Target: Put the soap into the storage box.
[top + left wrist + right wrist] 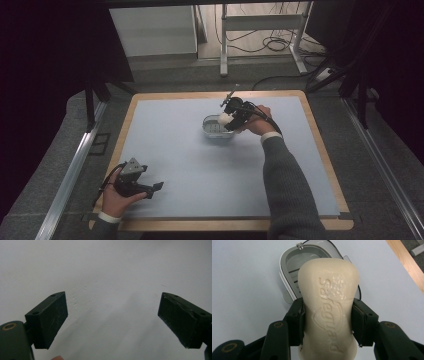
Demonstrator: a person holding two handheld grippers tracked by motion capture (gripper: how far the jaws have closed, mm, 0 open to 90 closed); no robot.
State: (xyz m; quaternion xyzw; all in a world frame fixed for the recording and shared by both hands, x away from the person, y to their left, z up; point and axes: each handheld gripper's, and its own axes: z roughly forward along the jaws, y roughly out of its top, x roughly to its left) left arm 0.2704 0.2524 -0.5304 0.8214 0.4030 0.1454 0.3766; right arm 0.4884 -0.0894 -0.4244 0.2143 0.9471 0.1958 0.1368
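Right gripper (327, 315) clamped tight on cream-white soap bar (328, 305), above grey oval soap dish (287, 267), mid-frame; left gripper (112, 317) wide apart, empty.

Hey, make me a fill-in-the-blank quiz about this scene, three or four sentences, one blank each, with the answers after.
1. The right gripper is shut on a cream-coloured bar of ____.
2. The word pressed into the cream-coloured bar reads ____.
3. Beyond the bar sits a white and grey oval dish, resting on the pale blue ____.
4. The left gripper has its jaws ____, with nothing between them.

Missing words: soap; Safeguard; table mat; open
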